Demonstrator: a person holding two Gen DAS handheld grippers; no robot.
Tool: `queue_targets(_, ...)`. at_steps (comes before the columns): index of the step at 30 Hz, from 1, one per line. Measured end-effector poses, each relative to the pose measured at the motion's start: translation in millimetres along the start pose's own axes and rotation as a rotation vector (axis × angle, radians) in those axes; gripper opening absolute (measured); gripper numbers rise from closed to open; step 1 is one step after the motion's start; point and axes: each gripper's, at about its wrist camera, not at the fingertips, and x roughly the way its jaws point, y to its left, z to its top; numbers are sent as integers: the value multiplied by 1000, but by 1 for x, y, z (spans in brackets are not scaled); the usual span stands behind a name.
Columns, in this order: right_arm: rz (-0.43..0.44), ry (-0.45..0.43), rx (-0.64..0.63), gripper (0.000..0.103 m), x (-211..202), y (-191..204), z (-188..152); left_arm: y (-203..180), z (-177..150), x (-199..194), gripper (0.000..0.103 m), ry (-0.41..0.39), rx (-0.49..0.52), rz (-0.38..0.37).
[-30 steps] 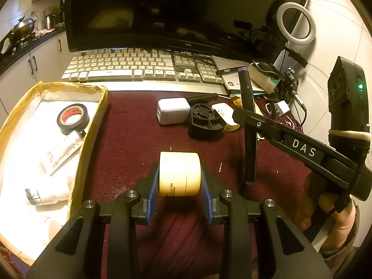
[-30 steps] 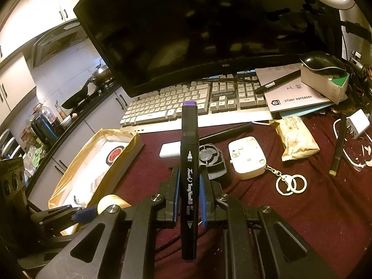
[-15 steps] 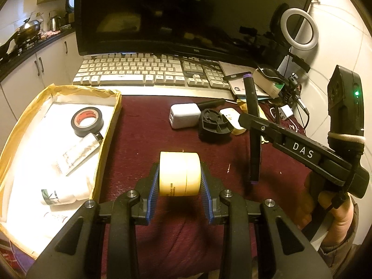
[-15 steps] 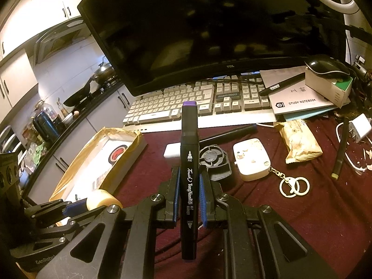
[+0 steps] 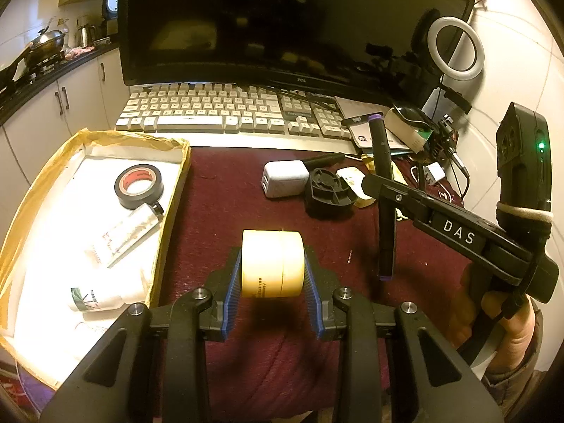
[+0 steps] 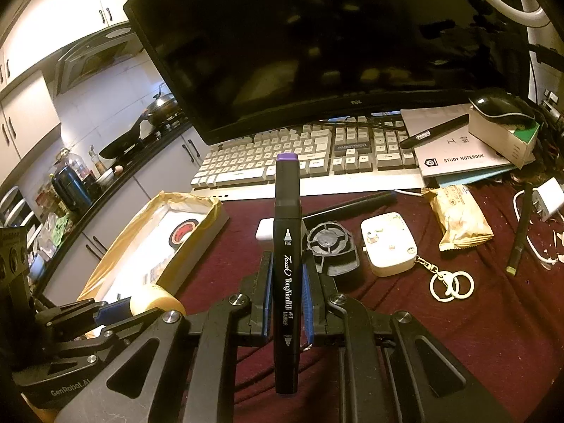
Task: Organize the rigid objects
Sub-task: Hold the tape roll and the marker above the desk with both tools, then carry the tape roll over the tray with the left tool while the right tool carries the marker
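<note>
My left gripper (image 5: 272, 275) is shut on a roll of yellow tape (image 5: 272, 264) and holds it above the maroon cloth, right of the cardboard box (image 5: 172, 190). My right gripper (image 6: 287, 282) is shut on a black art marker (image 6: 287, 246) with purple ends, held upright. The right gripper and marker (image 5: 384, 211) show at the right of the left wrist view. The left gripper with the tape (image 6: 155, 301) shows at the lower left of the right wrist view. The box (image 6: 116, 257) holds a black tape roll (image 5: 139, 187) and tubes.
On the cloth lie a white charger (image 5: 283, 183), a black fan part (image 5: 328, 194), a white keyfob with rings (image 6: 389, 248), a snack packet (image 6: 458, 216) and pens. A keyboard (image 5: 225, 112), monitor, notebook (image 6: 454, 151) and mouse stand behind.
The left gripper with the yellow tape has shifted left, so the box takes up more of its view. The right gripper still holds the marker upright, drifting slightly.
</note>
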Motion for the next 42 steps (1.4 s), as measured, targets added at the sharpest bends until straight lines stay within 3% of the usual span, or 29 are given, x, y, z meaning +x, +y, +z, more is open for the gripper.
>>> queue_targets(11,11,-2,-26,13,1,11,1,27,3,-21,30,-18,-31,24)
queue_targets(27,40,18,-42,13,8,20,-5,118,-10,-66,30,-72,-210,176)
queue_targets(42,50,38,-87,13,15,39,-8,172,-38,-44,30,25,-308,253)
